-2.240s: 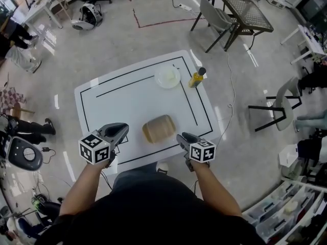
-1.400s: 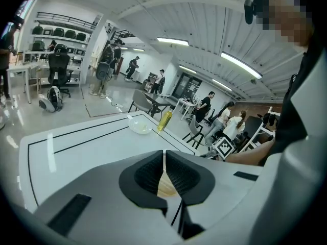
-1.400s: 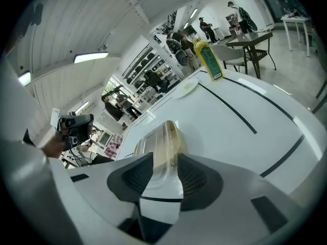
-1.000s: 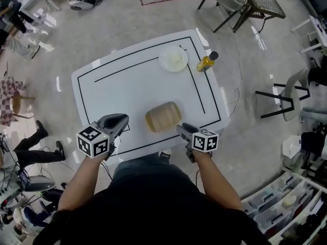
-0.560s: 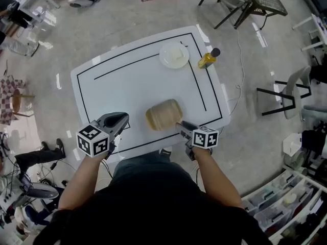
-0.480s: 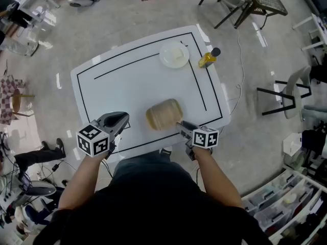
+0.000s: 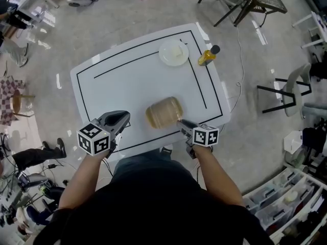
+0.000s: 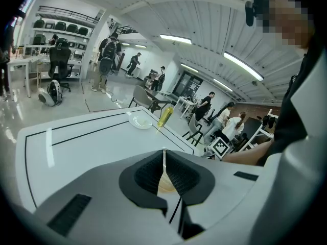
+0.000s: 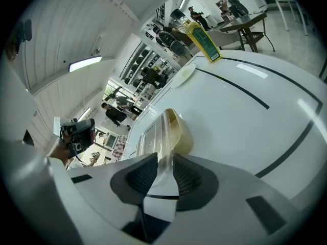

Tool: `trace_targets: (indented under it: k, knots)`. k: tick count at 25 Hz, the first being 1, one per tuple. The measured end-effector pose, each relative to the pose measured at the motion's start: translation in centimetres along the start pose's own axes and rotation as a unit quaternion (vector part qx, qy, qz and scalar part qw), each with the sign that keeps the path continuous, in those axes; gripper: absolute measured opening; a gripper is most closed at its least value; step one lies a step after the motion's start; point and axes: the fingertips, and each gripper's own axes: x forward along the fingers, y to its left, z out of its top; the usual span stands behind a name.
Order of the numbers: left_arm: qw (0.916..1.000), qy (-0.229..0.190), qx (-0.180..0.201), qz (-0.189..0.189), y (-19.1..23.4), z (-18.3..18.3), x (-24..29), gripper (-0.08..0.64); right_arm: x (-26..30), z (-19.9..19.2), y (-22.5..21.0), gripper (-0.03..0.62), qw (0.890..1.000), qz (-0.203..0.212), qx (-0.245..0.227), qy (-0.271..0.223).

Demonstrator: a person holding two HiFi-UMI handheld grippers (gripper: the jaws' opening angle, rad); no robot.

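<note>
Person at a white table (image 7: pixel 127 80), one handheld gripper pinching a plastic-wrapped loaf (image 7: pixel 163 112).

The loaf, or what looks like one (tan, under clear film that blurs the detail), lies on the table close to its near edge. The right gripper (image 9: pixel 164 162) reaches in over the table's near right edge, its jaws clenched on a fold of the clear wrap. The left gripper (image 8: pixel 164 162) hovers over the table's near left edge, jaws pressed together with nothing between them. A white plate (image 7: pixel 173 52) and a yellow bottle (image 7: pixel 208 56) stand at the table's far right corner. The bite on the thin film looks slight, so a firm pinch and a slow, level pull would best guard against slipping or tearing.
</note>
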Motion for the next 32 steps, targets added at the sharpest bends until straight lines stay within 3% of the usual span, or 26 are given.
trace_targets:
  k: [32]
  knots:
    - [0.9997, -0.020, 0.011, -0.002, -2.2, 0.2, -2.1, 0.034, -1.2, -0.6, 2.4, 0.061, 1.000, 0.016, 0.001, -0.018]
